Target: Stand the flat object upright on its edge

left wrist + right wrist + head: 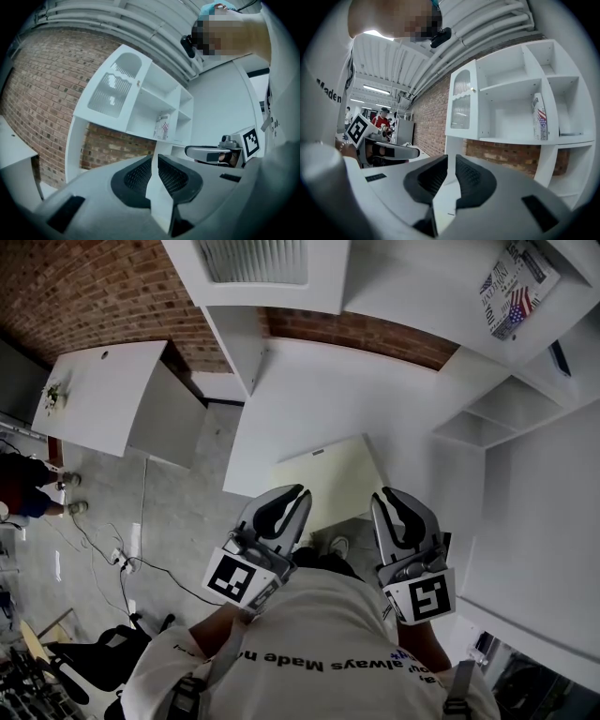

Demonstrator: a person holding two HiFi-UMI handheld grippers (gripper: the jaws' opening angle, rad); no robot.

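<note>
Jaws of the left gripper (pixel 296 493) and the right gripper (pixel 386 495) are closed and empty. The flat object (pixel 540 117) stands on the far shelf (pixel 506 138), probably nearer the right one.

A lab-like open workspace, with a brick wall (pixel 75 287), white shelf unit (pixel 511 93), white desk (pixel 94 395) and cables (pixel 98 545) on the concrete floor (pixel 187 512).

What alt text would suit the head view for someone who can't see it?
Seen from above, a person holds the left gripper and right gripper, both shut and empty, facing a white desk; a flag-printed book stands in a white shelf.
</note>
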